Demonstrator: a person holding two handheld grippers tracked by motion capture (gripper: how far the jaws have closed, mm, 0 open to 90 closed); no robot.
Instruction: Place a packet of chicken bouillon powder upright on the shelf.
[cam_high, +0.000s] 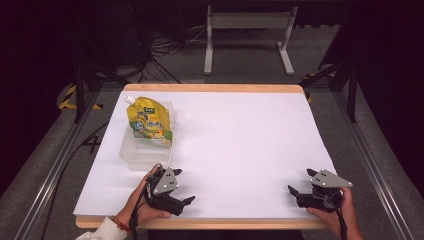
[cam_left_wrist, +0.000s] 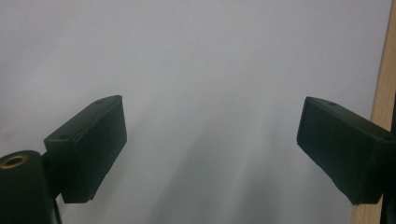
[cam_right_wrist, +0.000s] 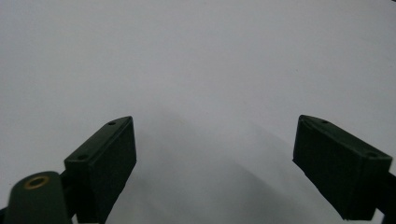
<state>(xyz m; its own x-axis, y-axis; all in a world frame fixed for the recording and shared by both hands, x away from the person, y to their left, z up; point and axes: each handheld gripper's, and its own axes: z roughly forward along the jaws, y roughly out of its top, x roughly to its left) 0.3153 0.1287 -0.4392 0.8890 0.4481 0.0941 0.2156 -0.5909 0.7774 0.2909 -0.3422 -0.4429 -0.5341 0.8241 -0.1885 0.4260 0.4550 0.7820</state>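
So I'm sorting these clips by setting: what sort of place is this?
Probably a lab or recording rig, not a home: a white-covered table inside a metal frame, loose cables on the grey floor behind, dark surroundings.

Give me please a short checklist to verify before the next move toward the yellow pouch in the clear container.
1. Left gripper open: ok, its fingers stand wide apart with nothing between them.
2. Right gripper open: ok, its fingers are also apart and hold nothing.
3. Yellow pouch within the clear container: ok, it lies on the container, spout toward the far left.
4. Path from the left gripper to the container: ok, bare white table between them.
5. Pouch cap closed: cannot tell, too small.
6. Container stands flat and steady: cannot tell.
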